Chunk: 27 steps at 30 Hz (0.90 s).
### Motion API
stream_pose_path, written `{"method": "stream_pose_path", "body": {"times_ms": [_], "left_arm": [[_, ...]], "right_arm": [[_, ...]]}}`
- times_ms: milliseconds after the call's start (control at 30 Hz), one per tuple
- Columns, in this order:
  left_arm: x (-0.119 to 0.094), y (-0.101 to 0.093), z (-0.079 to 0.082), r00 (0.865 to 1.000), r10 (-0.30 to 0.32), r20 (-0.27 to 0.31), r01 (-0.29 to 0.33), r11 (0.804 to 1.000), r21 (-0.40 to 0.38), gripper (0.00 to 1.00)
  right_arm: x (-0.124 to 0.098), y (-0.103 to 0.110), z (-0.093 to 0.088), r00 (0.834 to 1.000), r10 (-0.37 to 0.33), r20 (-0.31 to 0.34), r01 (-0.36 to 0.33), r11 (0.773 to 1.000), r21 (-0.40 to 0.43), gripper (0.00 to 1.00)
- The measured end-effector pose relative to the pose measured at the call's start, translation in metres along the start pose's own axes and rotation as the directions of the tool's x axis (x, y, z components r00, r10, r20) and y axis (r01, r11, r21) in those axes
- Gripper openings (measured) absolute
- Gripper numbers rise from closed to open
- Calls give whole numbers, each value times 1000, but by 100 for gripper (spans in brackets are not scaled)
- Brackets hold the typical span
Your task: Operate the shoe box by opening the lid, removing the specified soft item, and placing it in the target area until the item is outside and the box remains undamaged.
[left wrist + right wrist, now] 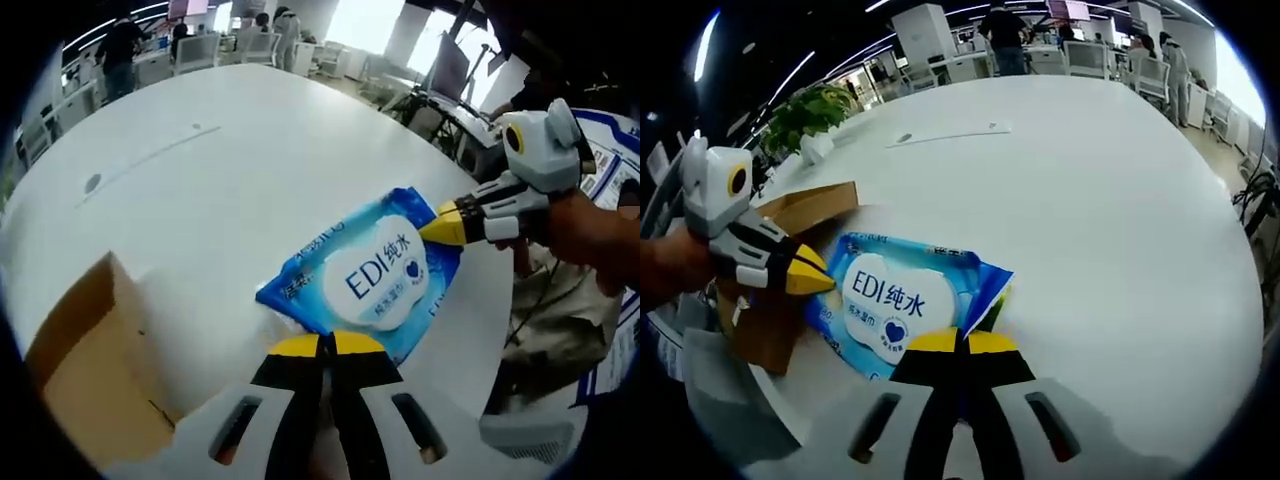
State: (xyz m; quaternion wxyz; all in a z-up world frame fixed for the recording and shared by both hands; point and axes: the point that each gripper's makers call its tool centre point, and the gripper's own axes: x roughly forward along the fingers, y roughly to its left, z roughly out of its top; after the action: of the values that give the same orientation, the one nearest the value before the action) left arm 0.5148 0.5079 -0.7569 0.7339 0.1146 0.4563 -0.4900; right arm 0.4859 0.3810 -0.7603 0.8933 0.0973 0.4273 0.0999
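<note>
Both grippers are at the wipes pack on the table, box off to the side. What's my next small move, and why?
Probably open both grippers and back off. The blue wipes pack already lies flat on the white table, outside the cardboard box. The left gripper and right gripper each look shut on an opposite edge, so nothing seems left to carry.

We note a broad white table (230, 190). On it lie a blue wipes pack (365, 272) and a brown shoe box (95, 360).

A blue wipes packet (365, 275) with a white oval label and blue lettering lies on a white table (230, 170). Beside it is a plain brown cardboard box (95, 370). Both grippers (325, 345) (960, 342) have yellow tips on black jaws.
</note>
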Motion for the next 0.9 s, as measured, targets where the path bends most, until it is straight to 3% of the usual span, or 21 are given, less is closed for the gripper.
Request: {"method": "stream_pose_path", "body": {"times_ms": [267,500,633,800,900], "left_arm": [[3,2,-1,1000,3,-4,-3,1000,-27,0],[-1,4,0,1000,26,-4,-26,1000,-16,2],[-6,4,-3,999,43,-7,-43,999,-11,12],[-14,6,-5,998,58,2,-58,998,-14,18],[-21,4,-6,999,45,7,-45,999,-20,14]], "right_arm": [[5,-6,-4,1000,-13,-6,13,1000,3,1],[3,-8,-3,1000,-28,-3,28,1000,3,11],[-4,-9,0,999,-39,12,39,999,-1,15],[-13,-7,2,999,-47,28,47,999,-2,15],[-20,-4,2,998,-54,34,54,998,-11,15]]}}
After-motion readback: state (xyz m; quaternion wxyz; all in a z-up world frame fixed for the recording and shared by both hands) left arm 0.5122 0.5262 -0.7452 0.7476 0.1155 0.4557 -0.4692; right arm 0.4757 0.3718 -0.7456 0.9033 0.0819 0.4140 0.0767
